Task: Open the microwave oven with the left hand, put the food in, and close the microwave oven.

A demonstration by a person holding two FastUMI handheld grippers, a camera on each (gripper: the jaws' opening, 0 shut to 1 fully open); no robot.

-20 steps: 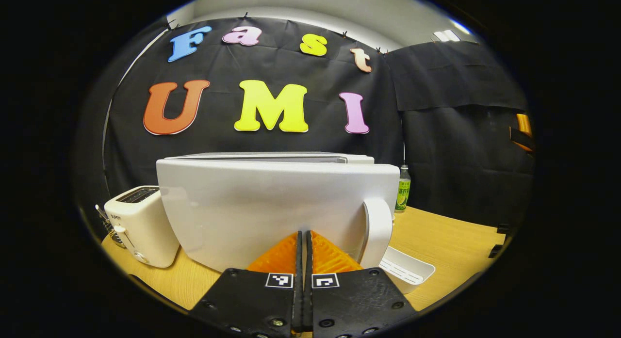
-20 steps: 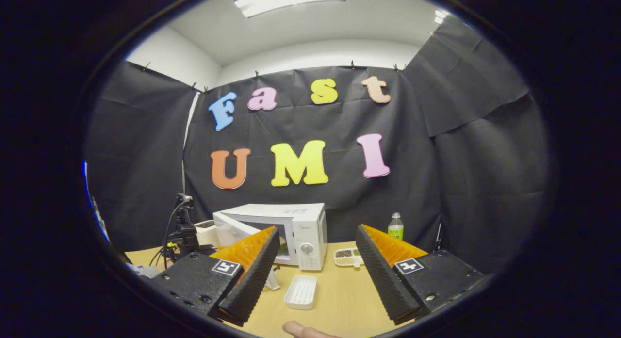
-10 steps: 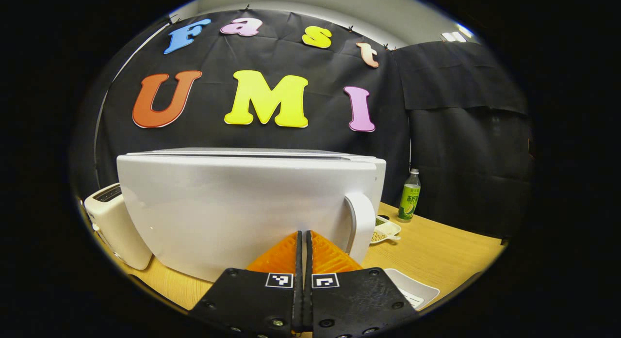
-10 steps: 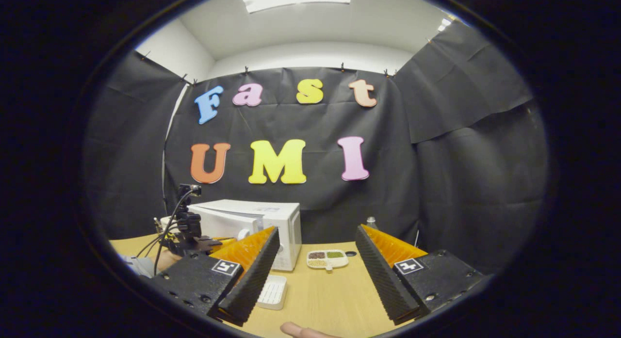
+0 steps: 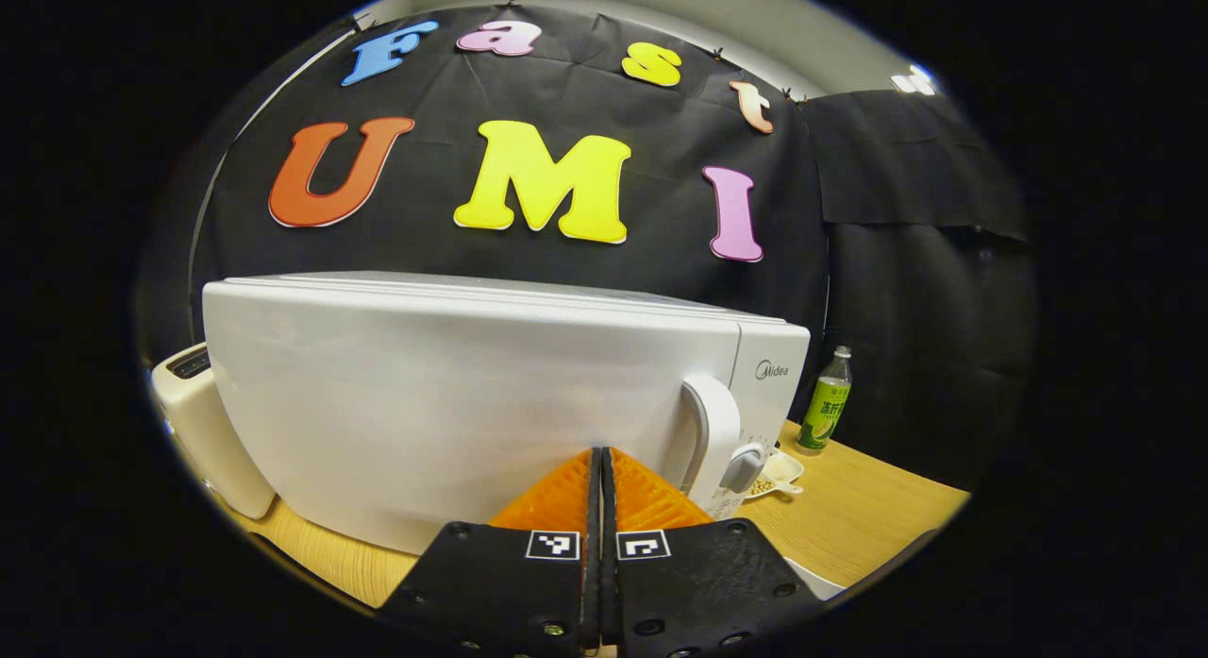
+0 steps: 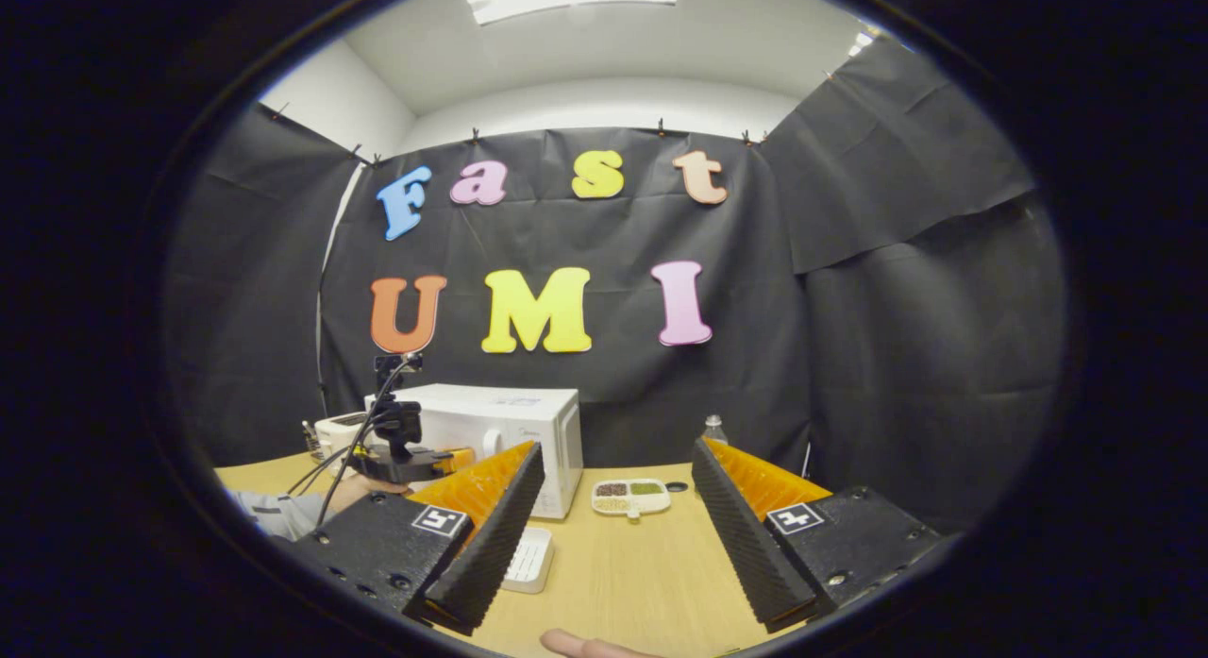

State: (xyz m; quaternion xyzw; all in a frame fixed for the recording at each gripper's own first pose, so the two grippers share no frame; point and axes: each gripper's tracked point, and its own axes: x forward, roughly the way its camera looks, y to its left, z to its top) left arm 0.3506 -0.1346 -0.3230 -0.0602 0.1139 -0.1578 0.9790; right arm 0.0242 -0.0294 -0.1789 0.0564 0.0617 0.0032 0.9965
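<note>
In the left gripper view, the left claw (image 5: 601, 469) has its two fingers pressed flat together with nothing between them, and its tips sit right at the white door of the microwave oven (image 5: 453, 394); whether they touch the door cannot be told. The door appears flush with the oven body, its curved handle (image 5: 710, 430) just to the right of the claw tips, and a grey knob (image 5: 743, 467) shows beside the handle on the control panel. A white toaster (image 5: 203, 422) stands at the oven's far left side on the wooden bench (image 5: 878, 497), and a green-labelled bottle (image 5: 826, 401) stands past the oven's right end, with a small dish of grains (image 5: 779, 474) in front of it. In the right gripper view, the right claw (image 6: 618, 516) hovers well back from the oven with its fingers spread wide and empty. A white ribbed tray (image 6: 528, 559) lies on the bench near the oven's front, partly behind one finger (image 6: 491, 535), and the divided dish lies to the oven's right. The food inside the oven cannot be seen. A fingertip (image 6: 585, 646) shows at the bottom edge.
</note>
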